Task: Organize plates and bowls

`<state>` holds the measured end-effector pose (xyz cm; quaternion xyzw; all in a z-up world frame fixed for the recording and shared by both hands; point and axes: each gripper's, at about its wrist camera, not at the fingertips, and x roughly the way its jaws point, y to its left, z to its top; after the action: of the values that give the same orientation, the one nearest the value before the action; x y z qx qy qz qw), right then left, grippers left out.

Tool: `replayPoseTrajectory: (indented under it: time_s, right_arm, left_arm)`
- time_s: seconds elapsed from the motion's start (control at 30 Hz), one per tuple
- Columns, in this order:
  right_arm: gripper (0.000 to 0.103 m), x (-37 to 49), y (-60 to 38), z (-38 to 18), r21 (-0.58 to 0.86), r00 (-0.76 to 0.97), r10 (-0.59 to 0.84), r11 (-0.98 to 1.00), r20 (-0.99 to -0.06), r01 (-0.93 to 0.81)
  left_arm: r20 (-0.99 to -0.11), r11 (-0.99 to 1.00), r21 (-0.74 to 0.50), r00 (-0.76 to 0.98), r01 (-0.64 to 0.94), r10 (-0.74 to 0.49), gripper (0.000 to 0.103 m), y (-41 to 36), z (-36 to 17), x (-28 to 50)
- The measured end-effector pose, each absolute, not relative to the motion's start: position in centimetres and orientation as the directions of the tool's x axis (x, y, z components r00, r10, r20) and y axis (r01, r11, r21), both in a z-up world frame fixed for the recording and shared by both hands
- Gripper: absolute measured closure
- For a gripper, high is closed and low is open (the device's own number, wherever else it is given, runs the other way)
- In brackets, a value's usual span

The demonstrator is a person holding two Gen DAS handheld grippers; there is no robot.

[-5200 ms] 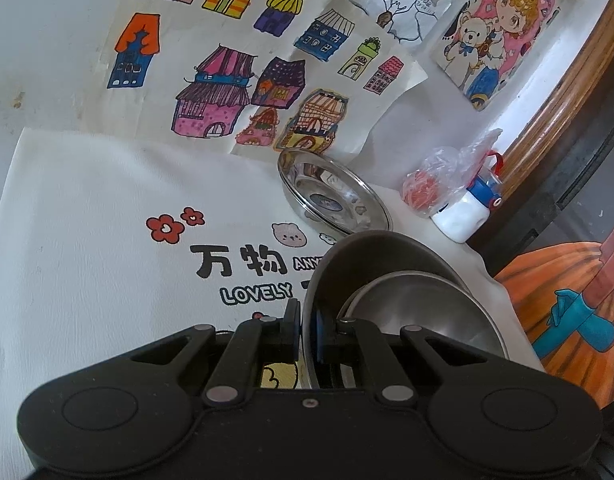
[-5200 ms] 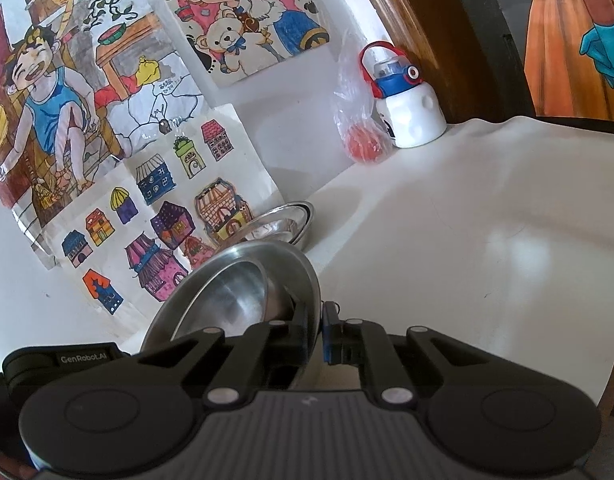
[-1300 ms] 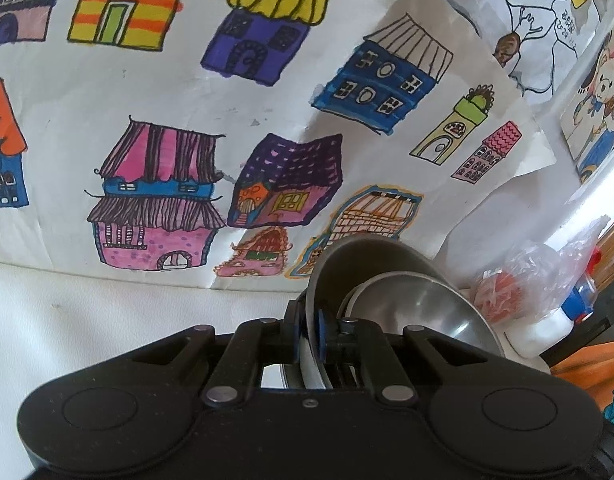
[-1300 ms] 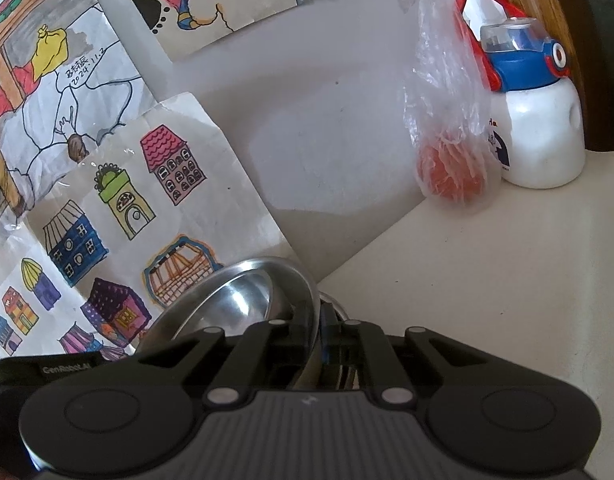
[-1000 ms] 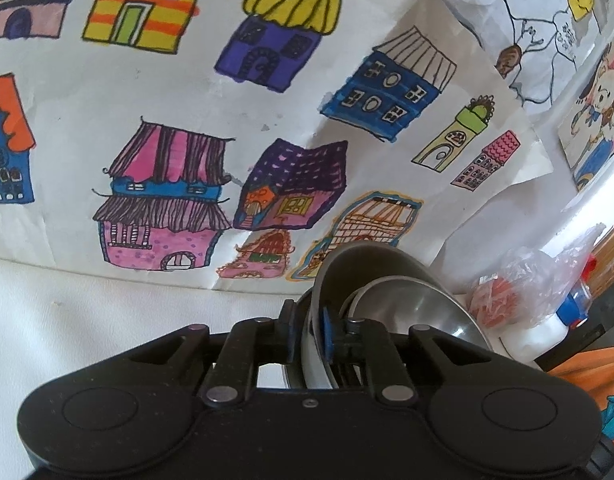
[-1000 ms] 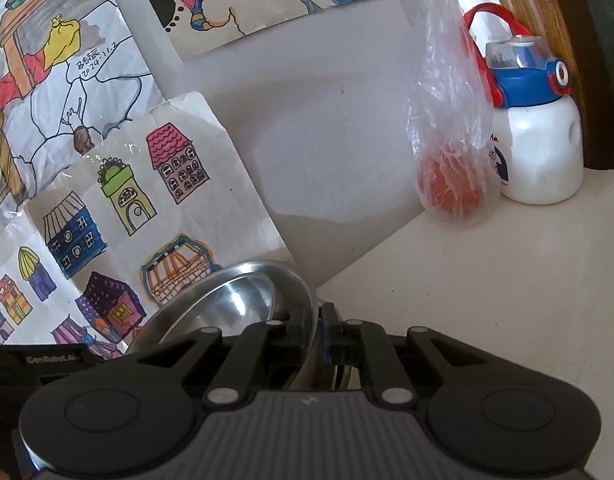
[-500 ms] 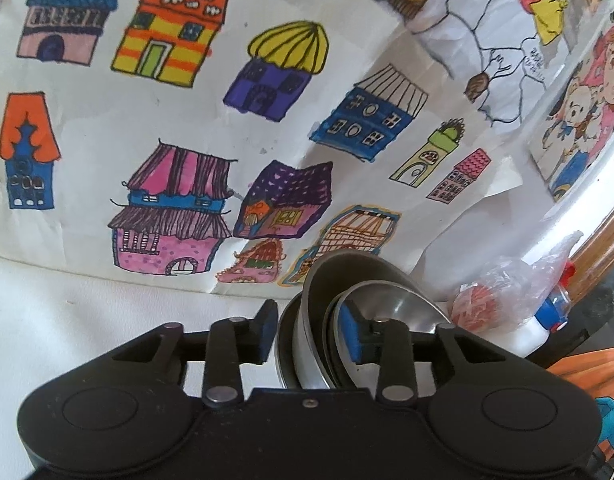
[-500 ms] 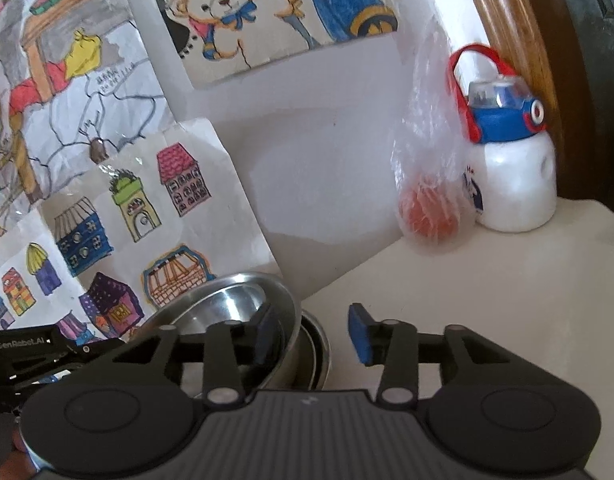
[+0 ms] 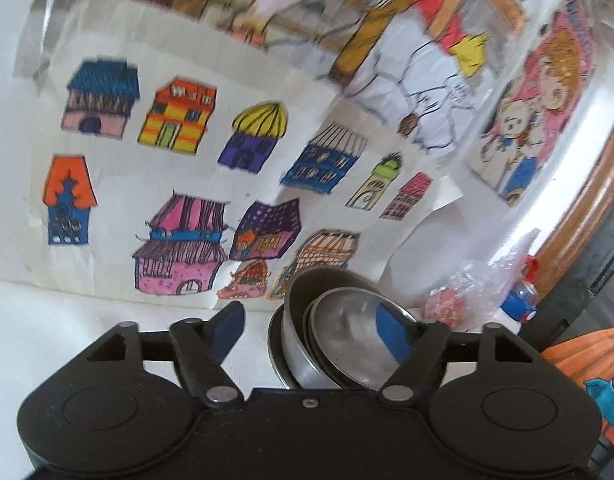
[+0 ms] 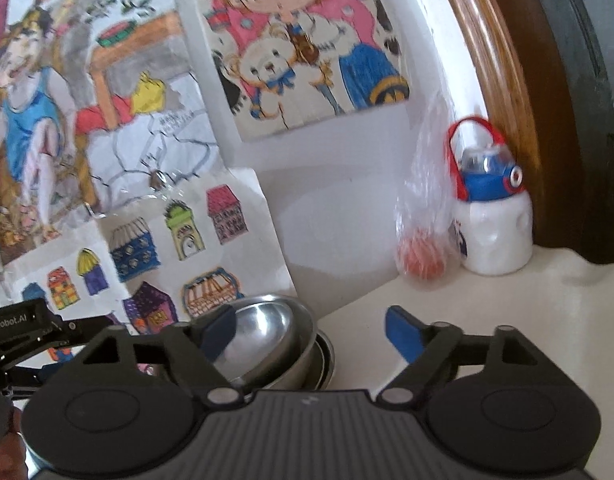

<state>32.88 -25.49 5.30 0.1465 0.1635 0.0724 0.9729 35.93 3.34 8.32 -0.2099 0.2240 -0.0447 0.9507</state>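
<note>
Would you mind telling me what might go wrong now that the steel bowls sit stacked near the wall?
1. The top bowl sits tilted in the stack, so it may slide or tip.
2. Both hand-held grippers, left and right, are opening with their fingers either side of bowl rims; pulling back crookedly could catch a rim and drag the stack.
3. The plastic bag and bottle stand nearby; a sideways swing might knock them.

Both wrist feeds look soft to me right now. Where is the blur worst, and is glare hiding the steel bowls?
Left wrist: drawings along the top smear badly; the stacked steel bowls stay readable, with mild reflections only. Right wrist: the plastic bag and water bottle are slightly streaked; the bowls carry a bright highlight, rims still clear. Both views bend at the edges.
</note>
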Motion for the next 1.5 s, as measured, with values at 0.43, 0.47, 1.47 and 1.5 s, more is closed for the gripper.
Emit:
replayPoseTrajectory:
  time_s: [0.43, 0.47, 1.47, 1.5]
  right_arm:
    - [0.0, 25.2, -25.1, 7.6, 0.208, 0.964, 0.156, 0.972, -0.217, -0.11]
    - [0.0, 24.7, -25.1, 7.6, 0.206, 0.965, 0.155, 0.972, -0.212, -0.111]
    - [0.0, 12.4, -24.8, 1.2, 0.121, 0.963, 0.06, 0.992, -0.264, -0.029]
    - [0.0, 12.1, -24.8, 1.0, 0.122, 0.962, 0.058, 0.992, -0.265, -0.026]
  left_arm:
    - [-0.292, 0.964, -0.254, 0.943, 0.083, -0.158, 0.001, 2.0, 10.8, 28.6]
    - [-0.286, 0.966, -0.242, 0.945, 0.087, -0.157, 0.001, 1.9, 10.8, 28.0]
    - [-0.317, 0.995, -0.081, 0.945, 0.061, -0.084, 0.001, 0.2, 3.8, 16.1]
    - [-0.322, 0.995, -0.079, 0.943, 0.06, -0.083, 0.001, 0.2, 3.6, 15.8]
